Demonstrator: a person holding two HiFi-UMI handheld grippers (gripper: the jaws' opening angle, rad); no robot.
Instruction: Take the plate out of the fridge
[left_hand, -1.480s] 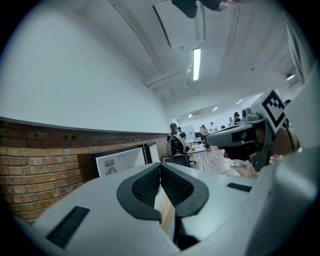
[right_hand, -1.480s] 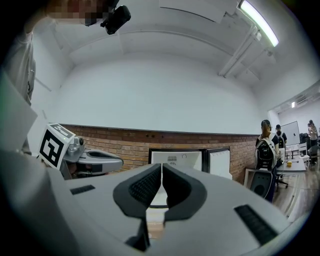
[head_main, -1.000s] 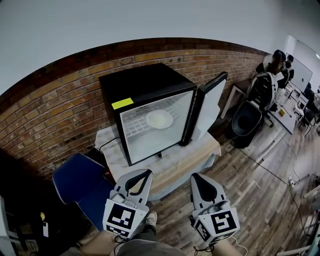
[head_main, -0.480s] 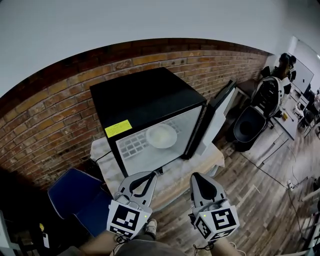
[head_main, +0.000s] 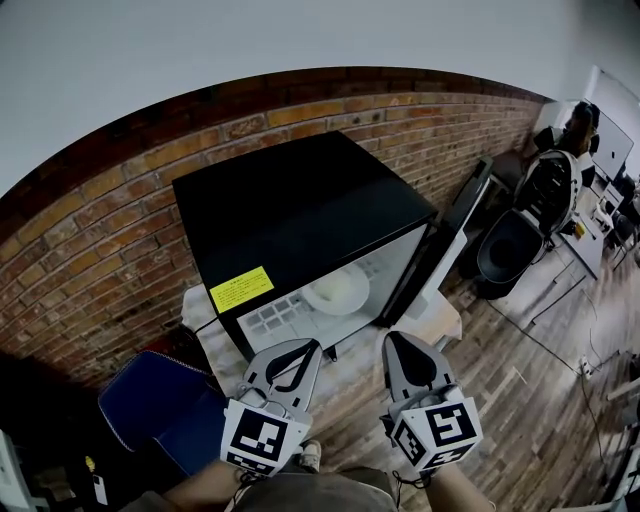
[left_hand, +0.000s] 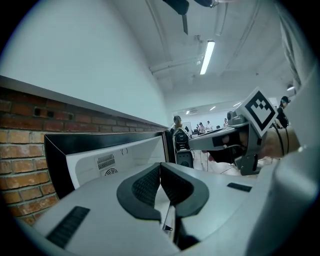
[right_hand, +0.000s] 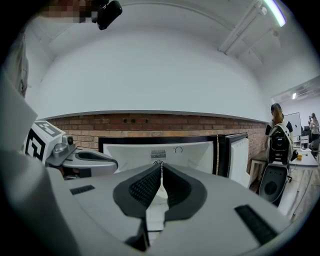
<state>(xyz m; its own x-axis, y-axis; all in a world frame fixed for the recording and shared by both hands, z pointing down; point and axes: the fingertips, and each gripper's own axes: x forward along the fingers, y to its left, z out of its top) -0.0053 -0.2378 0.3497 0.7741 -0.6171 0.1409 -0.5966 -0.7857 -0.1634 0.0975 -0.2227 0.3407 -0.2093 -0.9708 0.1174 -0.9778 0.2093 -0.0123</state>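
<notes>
Head view: the black fridge (head_main: 300, 210) stands on the counter (head_main: 432, 322) with its door (head_main: 455, 225) open. The plate (head_main: 337, 292) lies inside. The left tool (head_main: 303, 352) and right tool (head_main: 398, 345) are near the opening, apart from the plate.
Left gripper view: jaws together, nothing held.
Right gripper view: jaws together, nothing held, facing the fridge interior.

An open-plan office workroom: a brick wall (head_main: 90, 230) from nine to one o'clock, desks with monitors (head_main: 610, 150) and black office chairs (head_main: 510, 250) at two, wood-plank floor (head_main: 540, 400) at four, ceiling tube lights (left_hand: 206, 56), and a mini fridge (head_main: 300, 215) on a cloth-draped table (head_main: 437, 322).
</notes>
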